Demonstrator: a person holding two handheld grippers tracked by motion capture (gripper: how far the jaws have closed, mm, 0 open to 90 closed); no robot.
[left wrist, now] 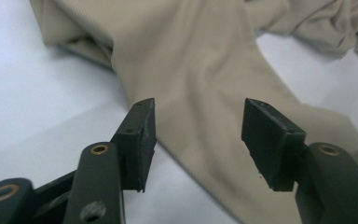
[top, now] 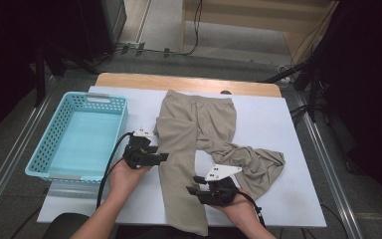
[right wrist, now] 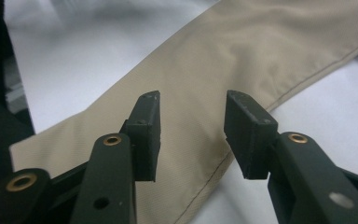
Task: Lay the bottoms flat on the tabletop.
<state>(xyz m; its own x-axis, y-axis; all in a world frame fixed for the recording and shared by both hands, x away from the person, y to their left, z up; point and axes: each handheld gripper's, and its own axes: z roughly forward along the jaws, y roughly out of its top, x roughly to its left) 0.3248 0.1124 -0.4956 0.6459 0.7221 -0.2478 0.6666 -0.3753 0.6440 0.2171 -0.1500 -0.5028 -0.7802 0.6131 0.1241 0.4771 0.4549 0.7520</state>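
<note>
Basket: we log one turquoise plastic basket (top: 79,137) with perforated walls and a grey handle at each short end, standing on the left part of the table — we see nothing inside it but its bare floor.

Table: a white-topped table (top: 273,124) with a wooden strip along its far edge; it bears the basket and the trousers.

Trousers: one pair of beige trousers (top: 199,129), lying just right of the basket and apart from it, waistband toward the far edge. One leg runs straight toward the person and its hem hangs over the near edge; the other leg bends off to the right and ends in a crumpled heap.

Left gripper: we find the left gripper (top: 161,156) at the left edge of the straight leg, about halfway down it. Its jaws stand apart, released, with nothing clamped; the left gripper view has the cloth's edge lying below the gap between them.

Right gripper: the right gripper (top: 191,190) sits at the right edge of the same leg, nearer the hem. Its jaws are likewise spread and grasp nothing.

High view, particular to it: the basket, both hands, the whole lie of the garment.

Gripper views, particular to them: the weave of the cloth — and, in the right gripper view, a stitched seam along the leg's edge.
</note>
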